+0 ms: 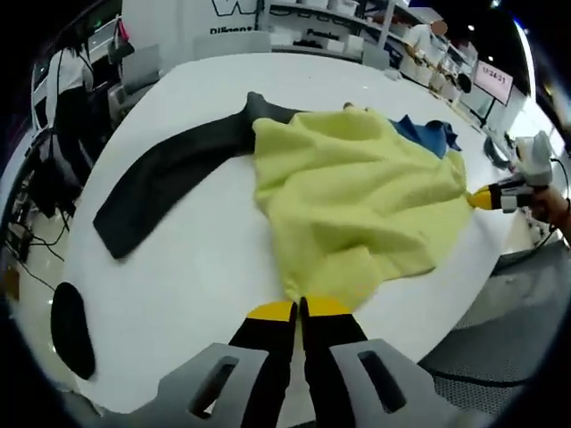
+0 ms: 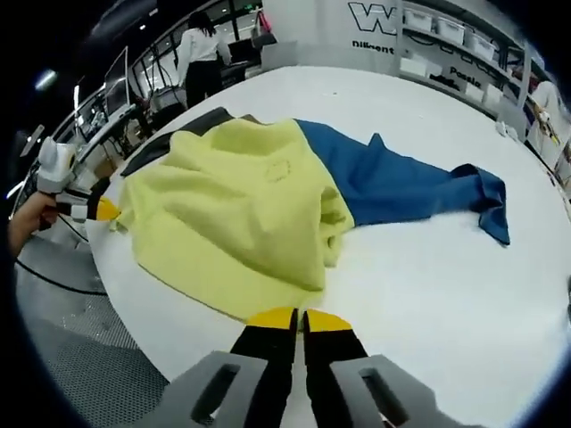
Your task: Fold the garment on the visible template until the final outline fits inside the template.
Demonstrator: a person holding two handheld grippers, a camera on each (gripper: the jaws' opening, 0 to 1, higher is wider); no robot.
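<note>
Yellow cloth makes up the body of the garment [image 1: 357, 201], which lies rumpled on a white round table [image 1: 196, 259], close to the table's near edge in both views. In the left gripper view a dark grey sleeve [image 1: 169, 183] runs out from the yellow body toward the far left side of the table, lying flat, and a blue sleeve [image 1: 428, 134] shows just past the body's far right side. In the right gripper view the same blue sleeve [image 2: 410, 187] stretches across the table toward its right edge, its cuff slightly bunched.

The left gripper [image 1: 298, 309] has its yellow-tipped jaws pressed together at the yellow hem by the near edge; they seem to be pinching the cloth, though the contact itself is hard to make out. The right gripper [image 2: 299, 317] likewise has its jaws closed, tips right at the yellow hem near the table's edge, apparently nipping it.

Each tool also shows in the other's view: the right gripper at the yellow body's right corner in the left gripper view, and the left gripper at its left corner in the right gripper view, each held by a hand [image 2: 27, 223].

A dark oval patch [image 1: 71, 328] lies near the table's left edge. Shelves [image 2: 455, 40] and people stand in the background.
</note>
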